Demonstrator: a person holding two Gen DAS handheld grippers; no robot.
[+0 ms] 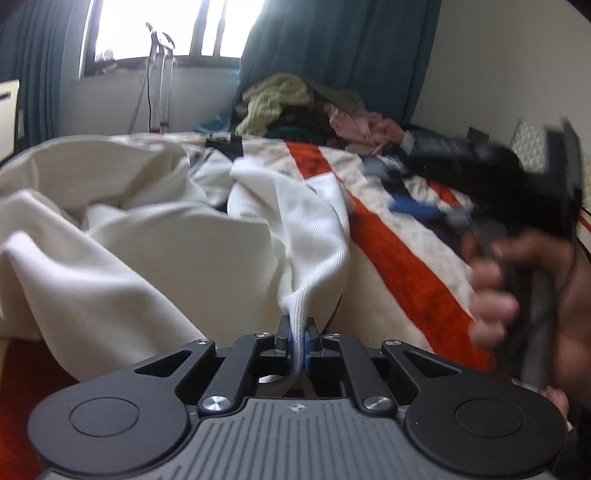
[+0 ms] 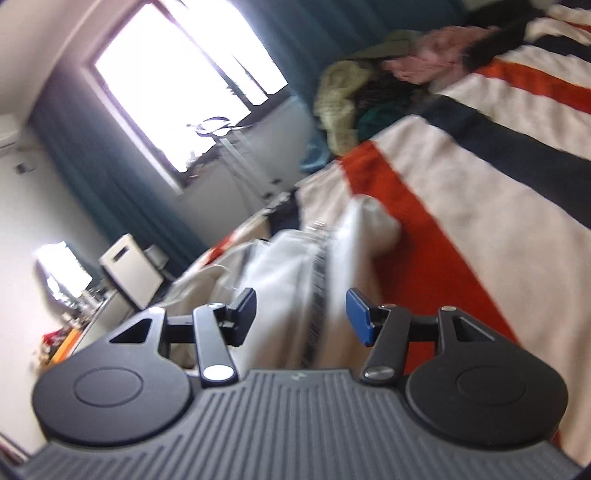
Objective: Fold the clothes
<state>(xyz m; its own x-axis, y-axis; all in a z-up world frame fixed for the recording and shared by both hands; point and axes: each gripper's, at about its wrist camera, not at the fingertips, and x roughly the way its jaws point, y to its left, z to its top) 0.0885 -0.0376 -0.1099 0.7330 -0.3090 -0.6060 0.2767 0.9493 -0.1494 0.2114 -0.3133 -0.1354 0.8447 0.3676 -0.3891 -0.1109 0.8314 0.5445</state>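
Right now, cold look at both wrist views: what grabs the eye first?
The left gripper is shut on a ribbed edge of the white garment, which lies bunched across the left of the striped blanket. The right gripper is open above the same cloth, in a blurred and tilted view, with the person's right hand on its handle at the right edge of the left wrist view. A pile of clothes sits by the bright window.

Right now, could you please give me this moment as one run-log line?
left tool: shut on white garment | right tool: open, empty | striped blanket: under garment
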